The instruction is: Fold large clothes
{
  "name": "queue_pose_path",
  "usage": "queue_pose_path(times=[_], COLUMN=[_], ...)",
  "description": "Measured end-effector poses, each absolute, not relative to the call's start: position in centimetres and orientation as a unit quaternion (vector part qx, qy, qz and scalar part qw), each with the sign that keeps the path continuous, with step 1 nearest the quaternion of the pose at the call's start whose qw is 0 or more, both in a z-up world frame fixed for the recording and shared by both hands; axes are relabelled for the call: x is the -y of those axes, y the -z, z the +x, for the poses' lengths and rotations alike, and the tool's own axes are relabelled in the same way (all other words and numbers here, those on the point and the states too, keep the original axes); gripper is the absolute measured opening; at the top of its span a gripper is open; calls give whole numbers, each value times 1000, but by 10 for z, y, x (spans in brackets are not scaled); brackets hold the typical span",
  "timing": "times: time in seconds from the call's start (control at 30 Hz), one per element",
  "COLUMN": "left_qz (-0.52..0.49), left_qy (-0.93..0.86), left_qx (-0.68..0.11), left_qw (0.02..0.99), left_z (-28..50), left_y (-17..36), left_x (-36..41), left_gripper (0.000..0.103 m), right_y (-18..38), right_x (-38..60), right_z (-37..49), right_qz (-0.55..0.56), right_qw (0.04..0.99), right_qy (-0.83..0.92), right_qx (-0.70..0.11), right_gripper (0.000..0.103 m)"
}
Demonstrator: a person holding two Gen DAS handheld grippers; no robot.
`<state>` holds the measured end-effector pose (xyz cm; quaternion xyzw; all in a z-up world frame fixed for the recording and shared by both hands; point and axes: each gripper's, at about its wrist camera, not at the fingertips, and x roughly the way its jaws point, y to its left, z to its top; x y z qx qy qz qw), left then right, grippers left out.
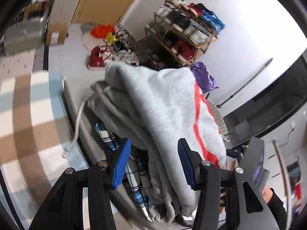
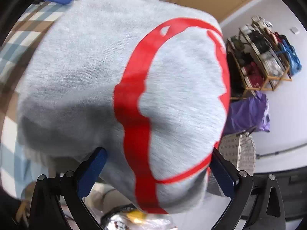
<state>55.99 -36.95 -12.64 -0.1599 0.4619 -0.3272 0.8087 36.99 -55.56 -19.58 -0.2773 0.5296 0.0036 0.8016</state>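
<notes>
The light grey fleece sweatshirt with a red printed outline (image 1: 163, 103) lies folded in thick layers on top of a pile, its folded edges stacked toward the left wrist camera and a white drawcord (image 1: 76, 126) trailing off its left side. Under it a blue, white and black plaid cloth (image 1: 138, 174) shows.

The left gripper (image 1: 152, 163) has its two blue ribbed pads parted about halfway, standing on either side of the sweatshirt's folded edge; the pads look clear of the fabric, so it holds nothing. The right gripper (image 2: 156, 172) is spread wide, its two dark blue pads flanking the sweatshirt's (image 2: 107, 88) rounded end; the right pad sits at the cloth's edge, but whether it touches cannot be told, and nothing is pinched.

To the left the pile's support ends in a straight edge, with a checked beige, white and pale blue rug (image 1: 28, 103) below. To the right stand one white woven basket (image 2: 239, 153) and one purple bag (image 2: 249, 111). Farther back, a wooden shoe rack (image 1: 182, 32) stands against the white wall, with one red sneaker (image 1: 97, 57) on bare floor.
</notes>
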Motion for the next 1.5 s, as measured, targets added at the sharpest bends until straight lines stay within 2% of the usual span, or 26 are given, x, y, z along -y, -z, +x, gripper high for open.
queue_pose_path(times=[0.17,0.27,0.37,0.43,0.47,0.53,0.67,0.77,0.83,0.87,0.9,1.07,1.13,1.17,1.37,1.5], left_qz=[-109,-72,-17,-36,-41,-42,-9,13,28,34,35,38,39,57,41,58], left_qy=[380,376,324,327,322,312,291,297,292,284,277,262,245,220,229,211], left_qx=[-418,-446,-504,-499,-500,-497,-443,-379,-347,-327,-309,-244,-235,-239,-229,-182], left_qw=[818,809,800,802,803,809,848,877,891,901,909,933,940,944,945,959], left_z=[545,569,591,589,587,578,532,470,443,420,407,346,336,331,289,263], left_y=[103,123,178,186,188,182,152,129,122,116,113,101,107,111,112,107], left_x=[400,424,433,418,410,396,366,344,340,333,329,314,311,313,303,302], left_gripper=[46,46,46,48,53,54,54,54,65,78,85,85,91,99,100,101], right_y=[187,168,145,137,136,133,120,110,101,97,94,81,82,81,84,80], right_x=[566,578,598,624,632,635,606,573,550,541,535,500,495,487,465,452], right_z=[369,362,343,311,295,262,203,171,149,138,127,75,59,49,15,-2], right_qz=[-203,-132,6,142,197,263,220,180,174,171,169,166,167,158,129,114], right_qw=[831,856,892,909,909,906,942,959,965,968,970,975,976,978,981,982], right_qy=[-17,-37,-59,-88,-101,-130,-117,-79,-55,-31,-10,71,77,84,111,109], right_qx=[-517,-499,-448,-381,-353,-304,-223,-202,-190,-183,-177,-127,-113,-103,-95,-100], right_gripper=[103,103,103,103,103,103,103,103,103,103,103,103,103,103,103,103])
